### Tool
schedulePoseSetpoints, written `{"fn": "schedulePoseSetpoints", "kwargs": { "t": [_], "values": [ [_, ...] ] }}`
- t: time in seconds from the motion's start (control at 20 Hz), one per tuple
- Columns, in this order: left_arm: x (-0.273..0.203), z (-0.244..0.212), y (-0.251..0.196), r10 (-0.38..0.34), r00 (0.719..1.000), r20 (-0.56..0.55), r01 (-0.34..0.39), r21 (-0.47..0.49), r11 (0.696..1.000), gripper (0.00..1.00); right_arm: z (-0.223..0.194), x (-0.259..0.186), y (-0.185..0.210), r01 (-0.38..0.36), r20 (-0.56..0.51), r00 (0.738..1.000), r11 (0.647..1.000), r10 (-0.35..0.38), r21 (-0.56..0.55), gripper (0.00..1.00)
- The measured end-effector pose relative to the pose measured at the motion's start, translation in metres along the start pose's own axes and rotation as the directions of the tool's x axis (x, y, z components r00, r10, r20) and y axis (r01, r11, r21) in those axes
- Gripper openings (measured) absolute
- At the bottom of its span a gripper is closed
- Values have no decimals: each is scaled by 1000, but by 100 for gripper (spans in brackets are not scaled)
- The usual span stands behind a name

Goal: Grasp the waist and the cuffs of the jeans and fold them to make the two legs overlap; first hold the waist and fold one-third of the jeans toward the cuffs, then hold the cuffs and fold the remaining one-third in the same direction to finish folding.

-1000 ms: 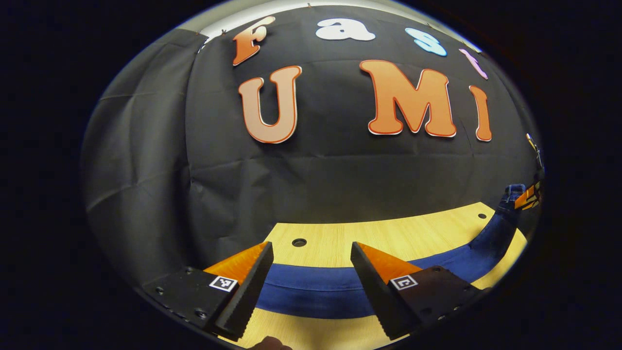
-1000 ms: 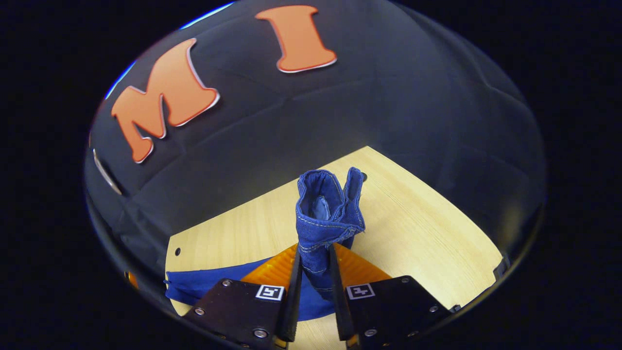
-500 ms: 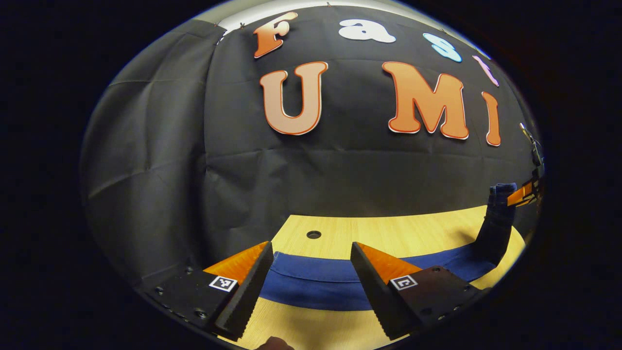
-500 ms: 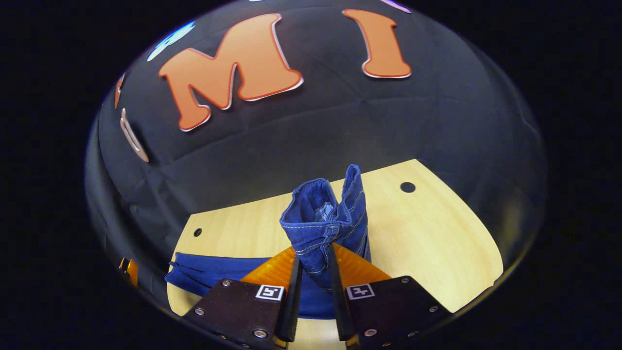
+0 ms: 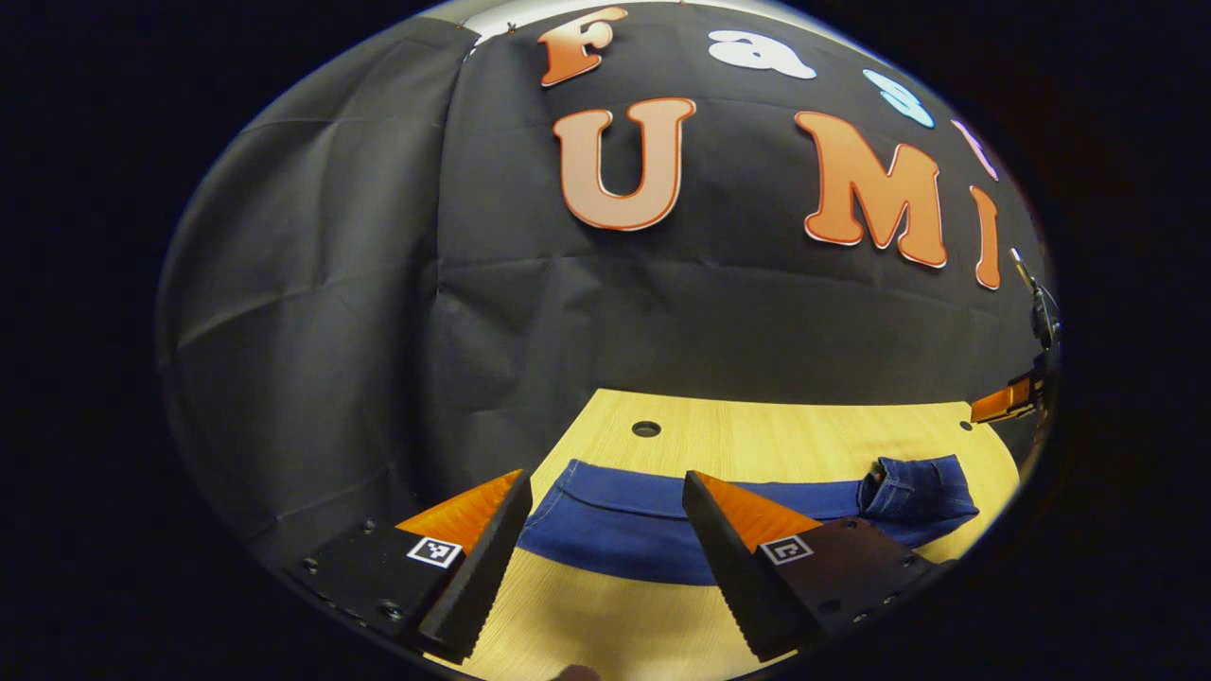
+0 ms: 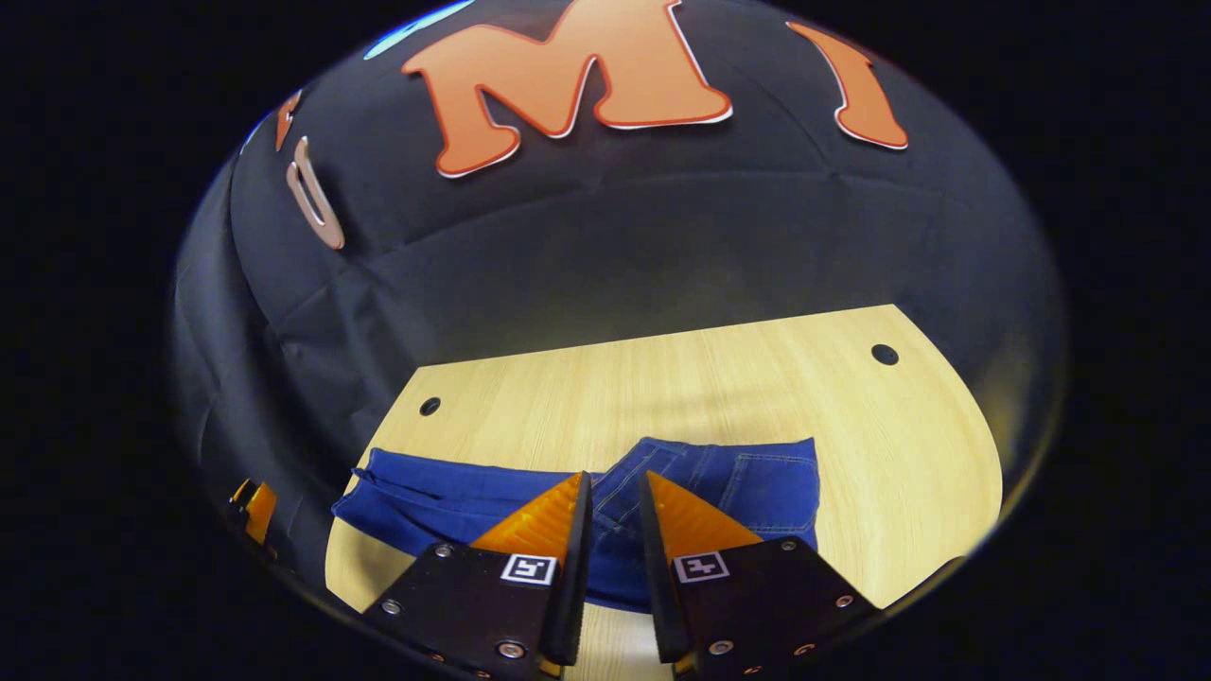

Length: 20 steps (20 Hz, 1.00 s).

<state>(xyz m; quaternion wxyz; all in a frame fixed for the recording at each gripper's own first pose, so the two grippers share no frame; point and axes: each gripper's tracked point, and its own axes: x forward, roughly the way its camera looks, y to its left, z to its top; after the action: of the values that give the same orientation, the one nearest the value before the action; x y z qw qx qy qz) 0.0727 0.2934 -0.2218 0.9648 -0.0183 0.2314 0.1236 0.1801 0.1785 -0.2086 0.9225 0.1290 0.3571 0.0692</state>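
The dark blue denim jeans (image 6: pixel 662 492) lie flat on the pale wooden table (image 6: pixel 719 388), stretched along it as a long band. In the right gripper view, one end of the jeans is doubled back over the rest, forming a broader panel with visible seams and stitching to the right of the gripper, while a single narrower length runs off to the left toward a small round hole in the tabletop.

The right gripper (image 6: pixel 613 530) hovers low over the near edge of the folded panel. Its two fingers stand close together with a narrow gap between them; denim shows through that gap, but whether the fingers pinch the cloth or merely sit above it cannot be told.

In the left gripper view, the left gripper (image 5: pixel 605 558) hangs over the other end of the jeans (image 5: pixel 615 520). Its fingers are spread wide apart and hold nothing; the blue band passes beneath and between them, lying on the table (image 5: pixel 757 440). Farther right in this view the doubled-back end of the jeans forms a small raised bundle near the table's far corner. At the right edge of that view, part of the right gripper (image 5: pixel 1005 403) appears above the table.
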Motion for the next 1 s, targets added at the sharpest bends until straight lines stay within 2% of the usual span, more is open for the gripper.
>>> {"fn": "schedulePoseSetpoints", "kwargs": {
  "t": [0.1,0.2,0.3,0.35,0.4,0.45,0.55,0.65,0.85,1.0],
  "values": [
    [12,-13,7,0,999,-44,-2,-48,999,99,1,-2,0,-6,3,1000,1000,6,9,31],
    [24,-31,10,-13,994,-112,0,-119,993,98,3,-6,-7,23,13,1000,1000,-23,12,30],
    [33,-54,12,-29,980,-197,-13,-208,978,97,8,-9,-19,49,31,998,999,-49,6,39],
    [38,-64,15,-40,971,-235,-21,-254,967,97,8,-13,-23,60,38,997,998,-60,5,70],
    [43,-74,19,-50,961,-274,-36,-300,953,97,11,-16,-28,76,47,996,997,-76,11,65],
    [47,-83,24,-65,950,-306,-48,-349,936,97,12,-20,-29,81,53,995,996,-82,23,81],
    [56,-101,35,-109,926,-363,-78,-464,883,97,16,-26,-35,88,66,994,995,-91,49,91],
    [61,-119,46,-149,900,-410,-121,-563,818,97,21,-32,-43,108,82,990,993,-113,55,96],
    [80,-149,50,-202,867,-456,-164,-643,748,97,30,-45,-50,131,116,983,988,-139,75,97],
    [96,-162,56,-246,853,-461,-194,-717,670,97,37,-56,-53,147,138,978,986,-157,82,97]
  ]
}}
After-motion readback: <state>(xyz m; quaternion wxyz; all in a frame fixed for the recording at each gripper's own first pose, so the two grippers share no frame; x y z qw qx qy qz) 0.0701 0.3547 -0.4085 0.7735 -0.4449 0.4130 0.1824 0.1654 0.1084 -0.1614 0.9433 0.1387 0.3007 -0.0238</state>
